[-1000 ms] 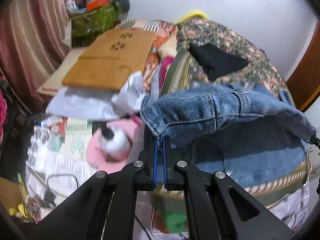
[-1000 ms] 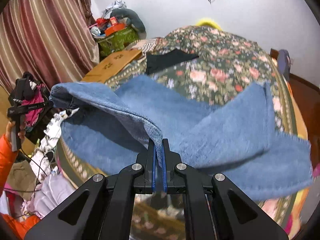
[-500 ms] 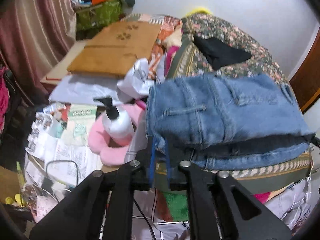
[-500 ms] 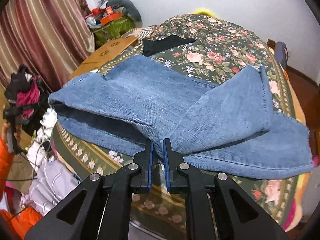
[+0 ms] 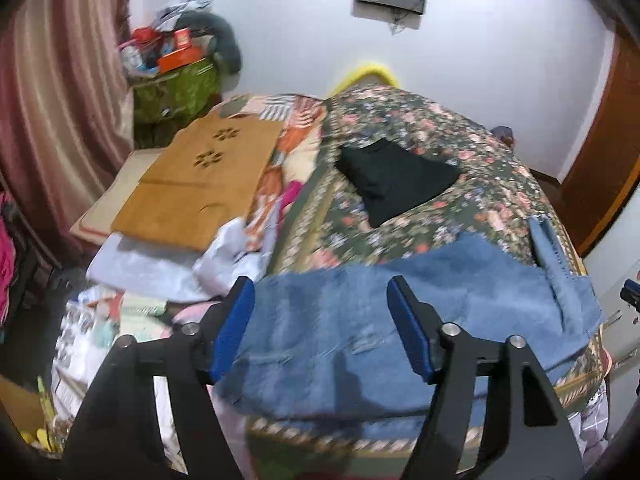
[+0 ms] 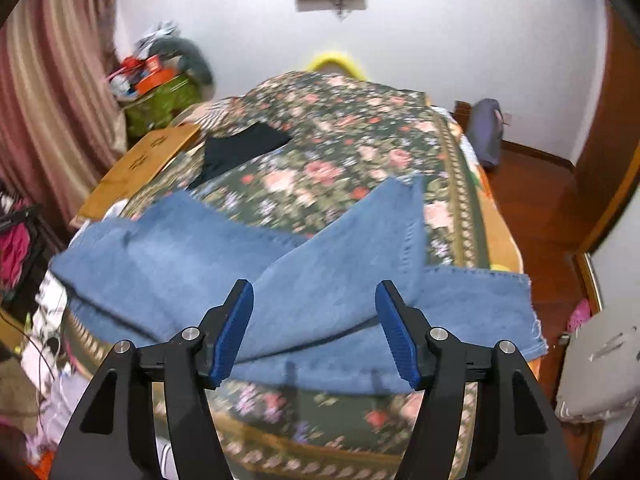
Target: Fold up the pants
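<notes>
On the near end of the floral-quilted bed (image 6: 360,152) lies one pair of blue denim pants (image 6: 304,280), folded over on itself with two leg ends splayed to the right, and one black folded garment (image 5: 394,178) sits farther back. Your two tongs, left (image 5: 322,326) and right (image 6: 316,326), have just been opening and now stand wide with nothing between the blue pads. A second ago each pinched a lifted denim edge; now the pants rest flat, released.

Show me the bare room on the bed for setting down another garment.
Free: the floral bedspread beyond the jeans, between the black garment and the bed's right edge, up to the yellow pillow. Crowded: the near edge under the jeans, and the left side with the wooden board and clutter.
</notes>
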The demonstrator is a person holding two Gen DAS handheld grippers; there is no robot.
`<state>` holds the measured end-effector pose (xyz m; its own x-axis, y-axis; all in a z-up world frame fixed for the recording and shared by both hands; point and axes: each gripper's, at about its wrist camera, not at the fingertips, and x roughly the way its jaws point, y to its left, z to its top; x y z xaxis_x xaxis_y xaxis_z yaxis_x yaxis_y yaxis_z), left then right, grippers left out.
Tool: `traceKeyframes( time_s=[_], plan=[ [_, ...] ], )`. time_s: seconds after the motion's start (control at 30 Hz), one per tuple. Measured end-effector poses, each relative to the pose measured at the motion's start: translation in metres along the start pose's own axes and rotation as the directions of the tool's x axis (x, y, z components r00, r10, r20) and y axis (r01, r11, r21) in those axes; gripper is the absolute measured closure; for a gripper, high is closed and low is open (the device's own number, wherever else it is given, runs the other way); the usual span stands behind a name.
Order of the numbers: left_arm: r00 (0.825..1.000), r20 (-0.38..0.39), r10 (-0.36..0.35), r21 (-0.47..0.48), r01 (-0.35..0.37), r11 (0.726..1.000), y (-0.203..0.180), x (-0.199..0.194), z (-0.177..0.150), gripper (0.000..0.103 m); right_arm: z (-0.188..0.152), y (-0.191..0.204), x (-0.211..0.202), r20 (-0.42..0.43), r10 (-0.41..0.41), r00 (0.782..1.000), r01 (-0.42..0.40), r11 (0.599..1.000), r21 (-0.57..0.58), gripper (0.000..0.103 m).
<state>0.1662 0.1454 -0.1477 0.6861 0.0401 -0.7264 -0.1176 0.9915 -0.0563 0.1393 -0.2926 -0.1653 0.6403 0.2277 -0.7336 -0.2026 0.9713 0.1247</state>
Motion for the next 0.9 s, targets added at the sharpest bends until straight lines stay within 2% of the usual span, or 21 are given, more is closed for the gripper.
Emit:
traceKeyframes(
  time_s=[0.2, 0.47, 0.67, 0.83, 0.9],
  plan=[
    [0.999, -0.011, -0.044, 0.073, 0.045, 0.996, -0.06, 0.033, 0.036, 0.022, 0.03, -0.032, 0.027, -0.015, -0.009, 1.0, 0.01, 0.998, 0.065, 0.043],
    [0.996, -0.063, -0.055, 0.131, 0.063, 0.989, -0.114, 0.092, 0.066, 0.017, 0.065, -0.055, 0.11, -0.132, -0.011, 0.991, 0.021, 0.997, 0.07, 0.043],
    [0.992, -0.116, -0.041, 0.168, 0.06, 0.984, -0.132, 0.138, 0.067, 0.017, 0.08, -0.059, 0.188, -0.24, 0.02, 0.971, -0.002, 0.997, 0.074, 0.043],
    [0.983, -0.175, -0.051, 0.177, 0.082, 0.981, -0.138, 0.165, 0.058, 0.017, 0.073, -0.058, 0.245, -0.353, 0.022, 0.935, 0.009, 0.996, 0.087, 0.042],
    [0.98, -0.19, -0.055, 0.177, 0.089, 0.98, -0.139, 0.17, 0.054, 0.017, 0.068, -0.062, 0.248, -0.341, 0.046, 0.939, -0.003, 0.992, 0.127, 0.043]
  ],
)
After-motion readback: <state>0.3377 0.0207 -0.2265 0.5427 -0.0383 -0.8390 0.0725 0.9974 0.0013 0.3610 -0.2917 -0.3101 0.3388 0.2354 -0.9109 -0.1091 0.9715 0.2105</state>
